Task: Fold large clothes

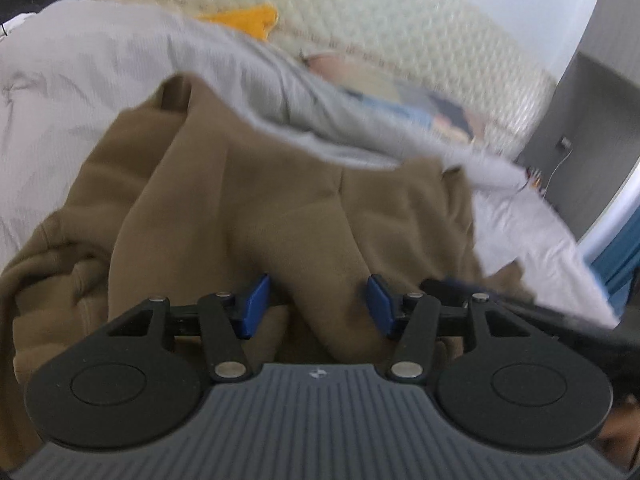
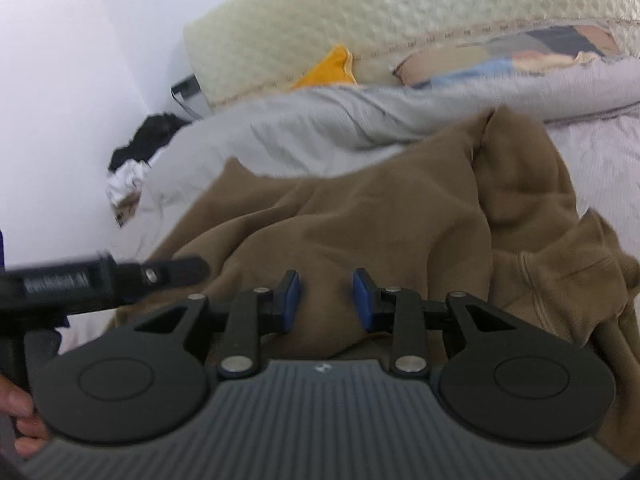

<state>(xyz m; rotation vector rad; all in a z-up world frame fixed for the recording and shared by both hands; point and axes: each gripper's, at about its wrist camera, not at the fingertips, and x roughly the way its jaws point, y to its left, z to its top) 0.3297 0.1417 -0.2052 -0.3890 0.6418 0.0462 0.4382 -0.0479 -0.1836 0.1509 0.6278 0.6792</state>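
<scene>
A rumpled brown fleece garment (image 1: 248, 184) lies on the bed's pale grey sheet (image 1: 60, 92). Left tongs (image 1: 318, 304) and right tongs (image 2: 325, 300) both stand released, brown folds bulging between their blue pads without being pinched.

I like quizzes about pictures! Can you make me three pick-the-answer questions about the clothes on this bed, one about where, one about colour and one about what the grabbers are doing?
1. Where does the brown garment lie?
A. on the grey bedcover
B. on a chair
C. on the floor

2. What colour is the small cloth by the headboard?
A. green
B. yellow
C. pink

3. What is between the fingers of the left gripper and the right gripper?
A. nothing
B. a sock
C. folds of the brown garment

Answers: 1 A, grey cover shows around it. 2 B, it is bright yellow. 3 C, brown cloth fills both gaps.
</scene>
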